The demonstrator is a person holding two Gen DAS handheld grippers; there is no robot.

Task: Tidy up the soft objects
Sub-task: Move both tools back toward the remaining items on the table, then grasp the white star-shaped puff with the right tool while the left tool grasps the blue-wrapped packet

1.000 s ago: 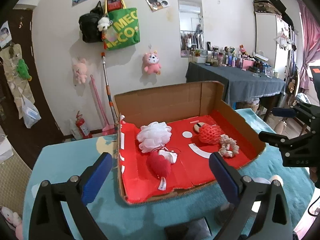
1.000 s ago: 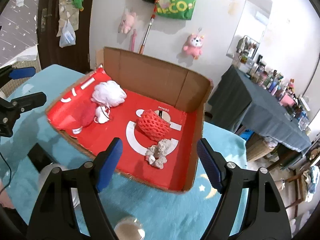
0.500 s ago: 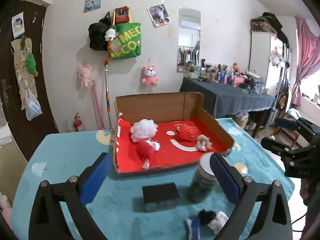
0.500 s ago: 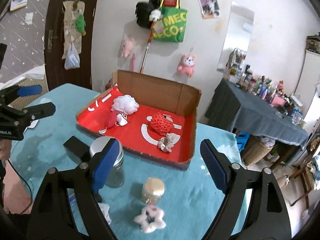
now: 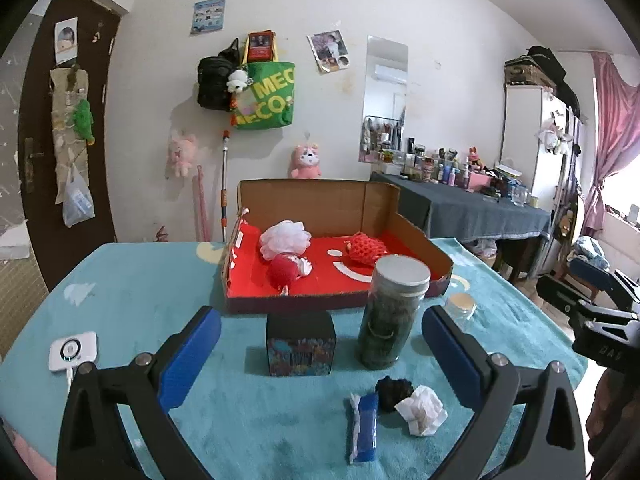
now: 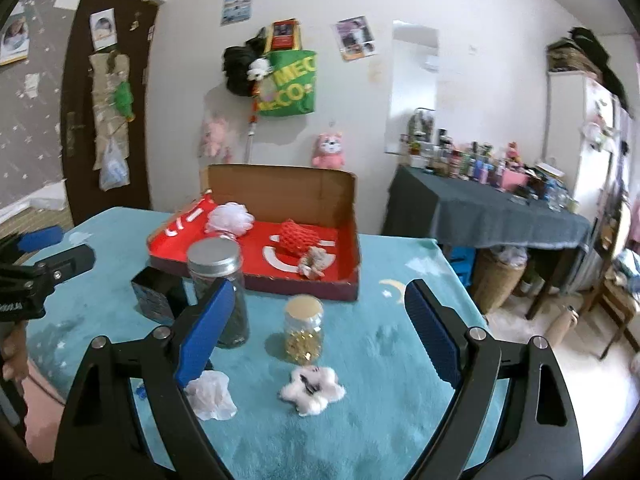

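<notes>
**Both grippers drawn back from the box; loose soft items now in view on the tabletop**

Compared with a second ago, when each camera sat close over the cardboard box and showed little else, both views now take in the whole near half of the tabletop. The pull-back suggests that one deposit is finished and the next pick is being chosen.

Left gripper: fingers spread wide and released, holding nothing. Right gripper: likewise spread and empty.

Inside the box, four soft items lie on the red floor: a white mesh puff at 11 o'clock, a red soft ball just in front of it, a red net pouch toward 1 o'clock, and a beige scrunchie near the box's right front corner.

Still outside the box, on the tabletop:
- a white fluffy cloud-shaped piece, lying flat at 6 o'clock of the small gold-filled jar; its long axis runs roughly 9 to 3 o'clock in the right view;
- a crumpled white wad, no clear axis;
- a black fuzzy lump, touching the wad at its 10 o'clock;
- a blue packet, long axis near 12 to 6 o'clock in the left view.

Hard items, a tall jar with a metal lid and a dark box, stand between these and the cardboard box. The task appears partly done; the cloud-shaped piece lies between the right fingers and seems the likeliest next pick.
</notes>
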